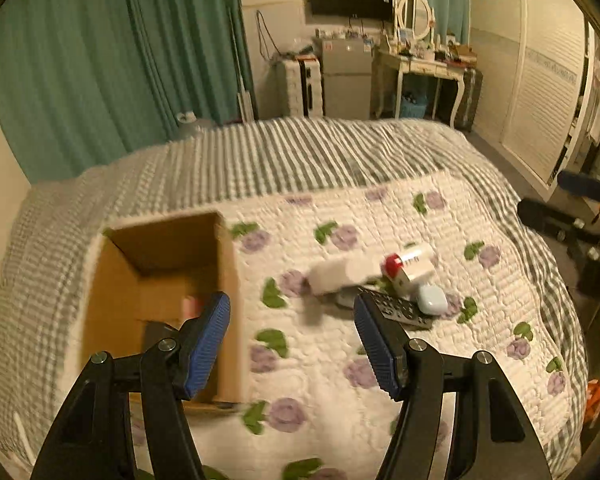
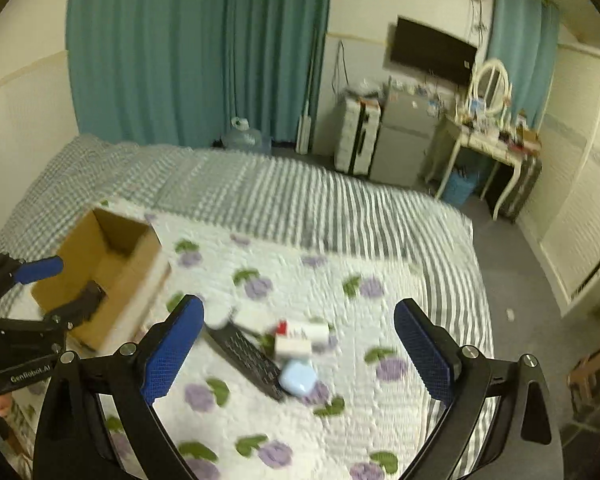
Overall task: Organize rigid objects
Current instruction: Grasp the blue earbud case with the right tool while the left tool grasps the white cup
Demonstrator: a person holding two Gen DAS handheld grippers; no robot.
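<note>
An open cardboard box (image 1: 168,280) stands on the floral quilt (image 1: 340,360) at the left; it also shows in the right wrist view (image 2: 112,264). Something pink and a dark item lie inside it. A cluster of objects lies to its right: a black remote (image 1: 396,308) (image 2: 248,356), a light blue case (image 1: 432,298) (image 2: 298,378), a white box (image 1: 344,274) and a white bottle with a red cap (image 1: 410,262) (image 2: 304,332). My left gripper (image 1: 292,316) is open and empty, over the box's right edge. My right gripper (image 2: 300,340) is open and empty above the cluster.
The quilt lies on a bed with a grey striped cover (image 1: 300,156). Teal curtains (image 2: 196,52), a small fridge (image 2: 400,144), a dressing table with mirror (image 2: 488,136) and a white wardrobe (image 1: 540,80) stand beyond the bed.
</note>
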